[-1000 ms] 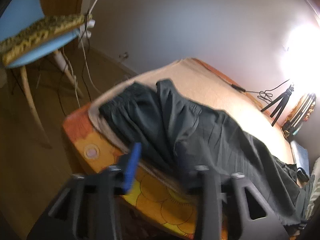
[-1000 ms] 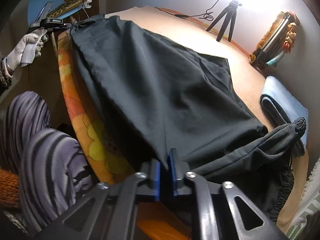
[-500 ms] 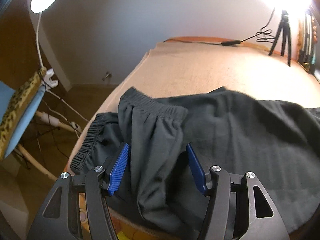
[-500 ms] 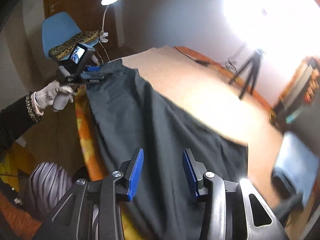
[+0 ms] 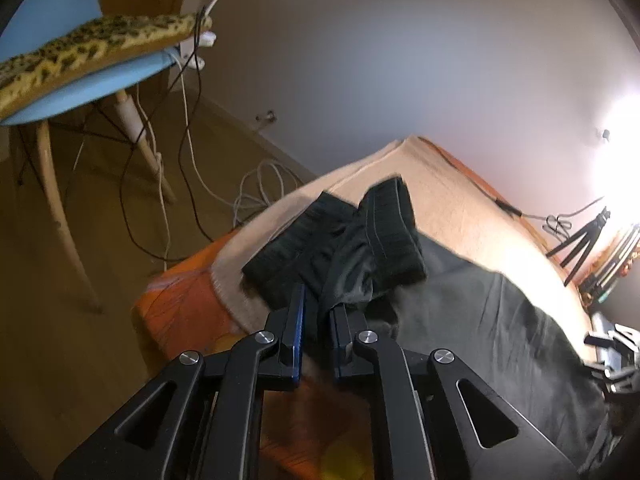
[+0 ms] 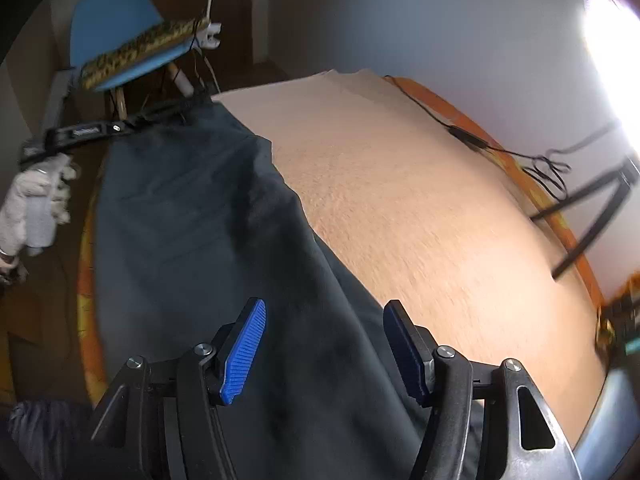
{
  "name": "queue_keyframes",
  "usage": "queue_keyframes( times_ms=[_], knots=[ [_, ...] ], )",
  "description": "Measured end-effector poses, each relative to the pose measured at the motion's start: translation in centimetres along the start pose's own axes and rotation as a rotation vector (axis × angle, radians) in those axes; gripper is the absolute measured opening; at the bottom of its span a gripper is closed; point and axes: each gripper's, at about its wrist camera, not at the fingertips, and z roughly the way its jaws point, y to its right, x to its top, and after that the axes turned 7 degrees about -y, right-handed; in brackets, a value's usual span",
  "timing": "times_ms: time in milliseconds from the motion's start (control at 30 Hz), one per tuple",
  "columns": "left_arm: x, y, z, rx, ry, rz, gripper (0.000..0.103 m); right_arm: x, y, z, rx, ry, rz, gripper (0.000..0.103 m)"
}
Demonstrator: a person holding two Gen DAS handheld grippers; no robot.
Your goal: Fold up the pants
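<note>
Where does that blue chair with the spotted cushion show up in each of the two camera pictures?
Left wrist view: the blue chair fills the upper left corner, with the spotted cushion lying on its seat.
Right wrist view: the blue chair sits smaller in the upper left, beyond the far end of the dark pants.
Shared landmark: the black tripod on the bed's right side.

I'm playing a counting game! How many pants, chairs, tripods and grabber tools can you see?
Pants: 1
Blue chair: 1
Tripod: 1
Grabber tools: 2, the left gripper closing on the pants' waistband and the right gripper open
Total: 5
</note>
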Motion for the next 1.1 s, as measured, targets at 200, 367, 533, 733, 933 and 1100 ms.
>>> queue_keyframes(
  times_ms=[200, 367, 533, 733, 933, 1100],
  knots=[
    [0.2, -0.2, 0.2, 0.019, 0.009, -0.017, 0.054, 1.5, 0.3, 3.0, -0.02, -0.06, 0.003, 0.049],
    [1.2, -1.5, 0.5, 0.107, 0.044, -0.094, 0.056, 1.1, 0.1, 4.0, -0.016, -0.087, -0.004, 0.026],
    [0.7, -3.7, -0.3, 0.106, 0.064, -0.208, 0.054, 0.9, -0.1, 3.9, -0.044, -0.095, -0.016, 0.009],
    [0.4, -2.7, -2.4, 0.096, 0.097, -0.109, 0.054, 0.4, -1.0, 2.6, -0.117, -0.066, -0.039, 0.012],
    [1.8, -3.3, -3.1, 0.075, 0.089, -0.092, 0.054, -4.1, -4.9, -4.1, 0.003, 0.026, -0.111, 0.042],
    [1.7, -2.6, -2.8, 0.068, 0.053, -0.063, 0.054, -9.0, -6.8, -6.4, 0.087, -0.009, -0.15, 0.062]
  ],
)
